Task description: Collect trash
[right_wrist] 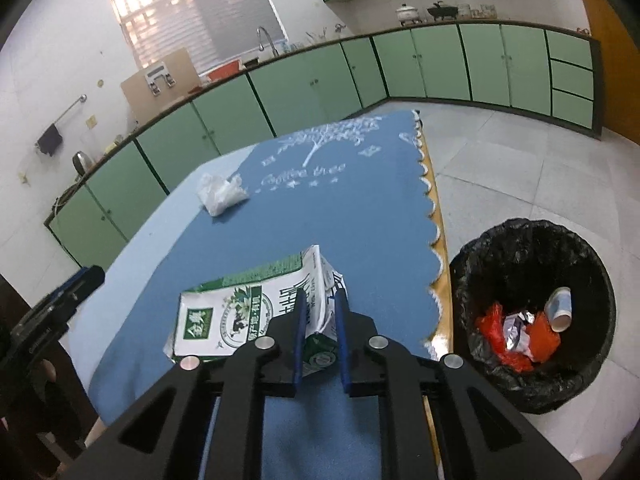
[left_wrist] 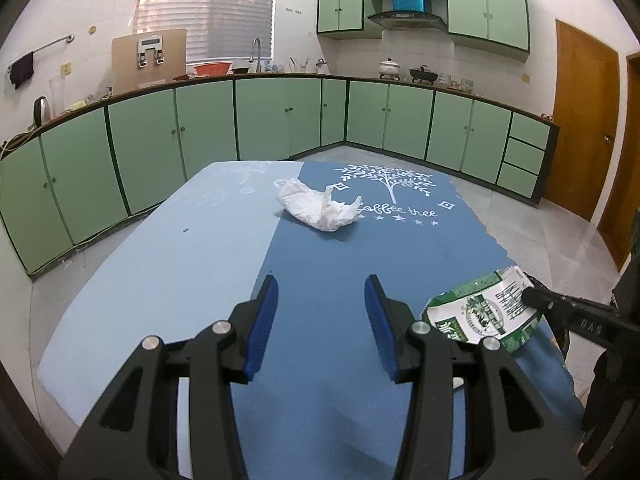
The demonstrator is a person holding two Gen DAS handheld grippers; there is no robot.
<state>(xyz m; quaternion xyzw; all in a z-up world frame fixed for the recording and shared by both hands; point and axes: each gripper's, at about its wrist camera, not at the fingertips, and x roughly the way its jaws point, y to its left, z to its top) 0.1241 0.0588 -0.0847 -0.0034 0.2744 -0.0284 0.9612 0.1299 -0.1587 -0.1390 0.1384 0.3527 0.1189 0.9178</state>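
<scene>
Right tongs [right_wrist: 320, 312] are pinched onto the flattened green-and-white milk carton [right_wrist: 240, 304] at the bench's near right edge. The grip is only on one crumpled end, so the carton could slip on the swing to the black-lined bin [right_wrist: 532, 320] on the floor to the right. Left tongs [left_wrist: 320, 312] hang wide open, empty. Farther off, the crumpled white tissue [left_wrist: 320, 206] waits mid-bench [left_wrist: 160, 280].

- My left gripper [left_wrist: 320, 292] hangs over the blue tablecloth [left_wrist: 320, 340], jaws spread wide, nothing between them.
- Crumpled white tissue [left_wrist: 320, 206] lies farther ahead on the cloth.
- Flattened green-and-white carton [left_wrist: 480, 312] sits at right, the right gripper [left_wrist: 536, 294] touching its edge.
</scene>
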